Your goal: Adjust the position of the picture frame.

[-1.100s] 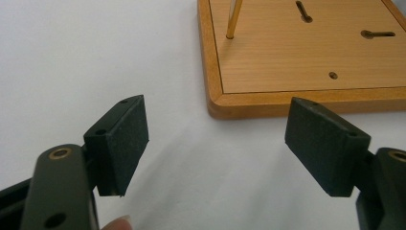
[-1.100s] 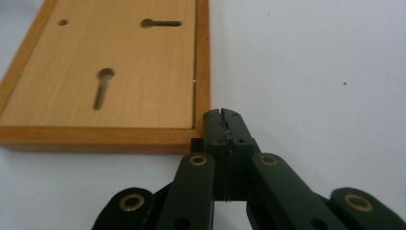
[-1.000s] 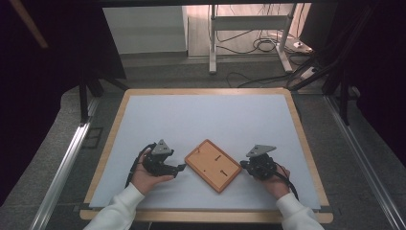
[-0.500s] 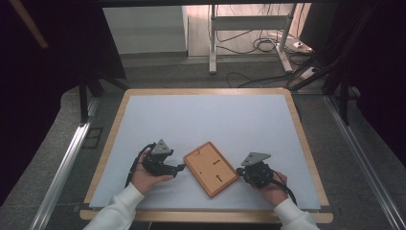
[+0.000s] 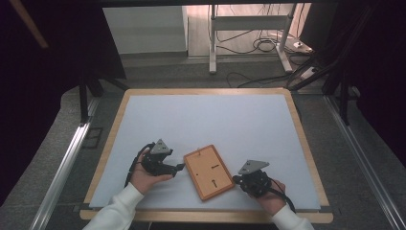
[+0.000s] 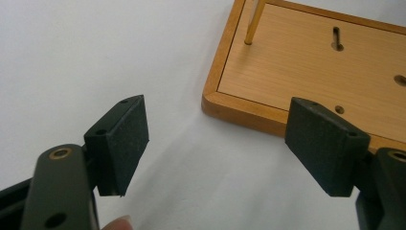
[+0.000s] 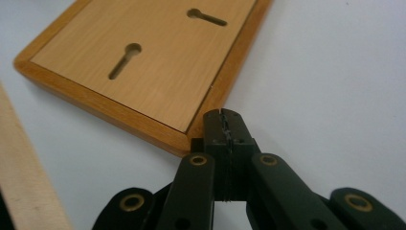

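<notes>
On the tabletop [image 5: 210, 120], a white sheet inside a wood rim, we have one wooden frame [image 5: 208, 171] lying back-side up at about 6 o'clock, near the front edge, skewed with its long axis running roughly 11 to 5. Two keyhole hanger slots [image 7: 124, 60] show in the back panel, so the display face is down. We'd guess the job is squaring or sliding the frame.

Our left tongs [image 5: 178, 166] sit at the frame's 9 o'clock, jaws wide apart, nothing between them, one pad [image 6: 119, 141] clear of the frame's corner [image 6: 213, 103]. Reads as a waiting stop or brace on that side.

Our right tongs [image 7: 225, 125] are at the frame's 4 o'clock, jaws pressed together, empty, tips right at the frame's edge; touching or just shy, can't tell. Closed tips make a stiff pusher, likely why they're shut.

No containers on the tabletop; the frame's recessed back holds nothing.
</notes>
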